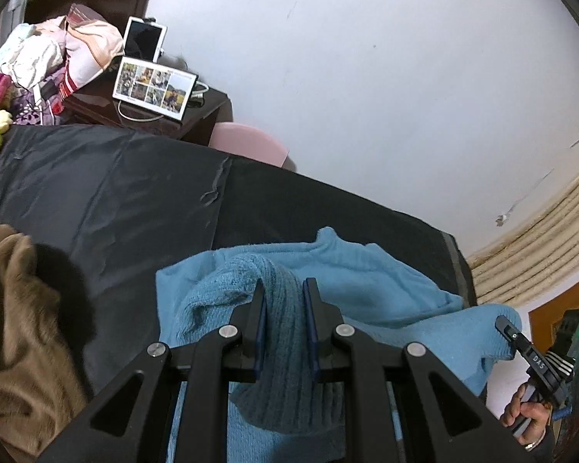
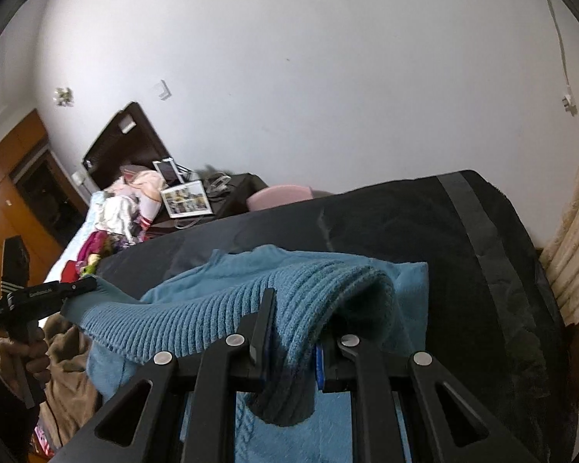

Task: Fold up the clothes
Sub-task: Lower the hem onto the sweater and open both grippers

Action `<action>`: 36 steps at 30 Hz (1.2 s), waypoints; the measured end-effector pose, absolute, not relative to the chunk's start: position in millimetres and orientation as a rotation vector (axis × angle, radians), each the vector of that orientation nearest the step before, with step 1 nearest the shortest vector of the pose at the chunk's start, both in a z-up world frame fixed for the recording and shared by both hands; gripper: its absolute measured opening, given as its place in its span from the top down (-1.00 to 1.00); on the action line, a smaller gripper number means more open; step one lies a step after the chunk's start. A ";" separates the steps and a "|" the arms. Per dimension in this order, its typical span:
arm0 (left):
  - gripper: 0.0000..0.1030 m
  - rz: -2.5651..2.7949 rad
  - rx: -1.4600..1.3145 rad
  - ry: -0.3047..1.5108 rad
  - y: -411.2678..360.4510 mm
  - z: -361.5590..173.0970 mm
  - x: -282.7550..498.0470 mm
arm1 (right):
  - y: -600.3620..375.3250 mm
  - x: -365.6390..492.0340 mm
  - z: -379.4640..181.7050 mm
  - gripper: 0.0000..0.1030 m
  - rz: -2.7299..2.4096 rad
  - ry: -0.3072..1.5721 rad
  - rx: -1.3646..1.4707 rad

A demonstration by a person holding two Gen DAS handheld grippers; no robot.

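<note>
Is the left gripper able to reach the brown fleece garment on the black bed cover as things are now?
Probably not yet. The left gripper is shut on the blue knitted sweater, so its jaws are occupied. The brown fleece garment lies close beside it on the black bed cover, with nothing between.

A blue knitted sweater [image 1: 366,281] with a ribbed hem fills the lower centre of both frames, lifted and bunched, apparently folded over itself, draping onto the dark surface [image 1: 115,193].
</note>
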State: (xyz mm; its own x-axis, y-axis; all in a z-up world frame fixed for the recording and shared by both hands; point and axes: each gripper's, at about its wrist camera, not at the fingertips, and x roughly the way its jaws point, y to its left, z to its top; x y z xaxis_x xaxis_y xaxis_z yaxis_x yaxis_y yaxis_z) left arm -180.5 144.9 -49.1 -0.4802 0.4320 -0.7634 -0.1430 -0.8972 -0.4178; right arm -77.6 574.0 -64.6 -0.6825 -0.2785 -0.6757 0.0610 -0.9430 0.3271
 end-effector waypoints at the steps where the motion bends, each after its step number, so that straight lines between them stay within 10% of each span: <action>1: 0.63 2.403 -1.379 -0.427 146.3 -54.1 -185.8 | 573.3 -82.5 -67.6 0.67 -2.690 -0.413 1.161; 36: 0.48 2.398 -1.591 -0.347 157.0 -127.0 -239.6 | 565.0 -166.7 -141.4 0.49 -2.677 -0.532 1.469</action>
